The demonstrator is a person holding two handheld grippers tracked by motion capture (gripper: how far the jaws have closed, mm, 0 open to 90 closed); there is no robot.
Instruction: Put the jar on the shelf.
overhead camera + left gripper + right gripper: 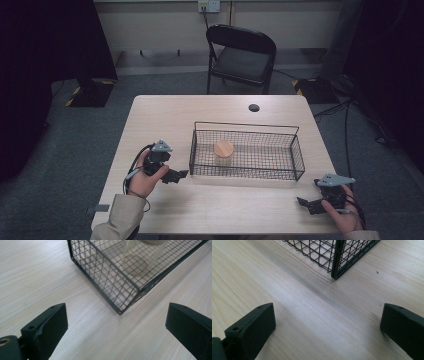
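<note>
A black wire basket [295,145] stands on the middle of the light wooden table [165,115]. Inside it, toward its left end, stands a clear jar with a round wooden lid [224,148]. My left gripper [181,175] is low over the table just left of the basket's near-left corner, open with nothing between its jaws. In the left gripper view that basket corner [120,312] lies ahead, with the jar [135,263] seen through the mesh. My right gripper [303,203] rests open near the table's front right, and the basket's corner post [336,270] stands ahead of it.
A small black disc [254,107] lies on the table behind the basket. A black folding chair [240,55] stands beyond the table's far edge. Cables [345,125] run over the floor at the right.
</note>
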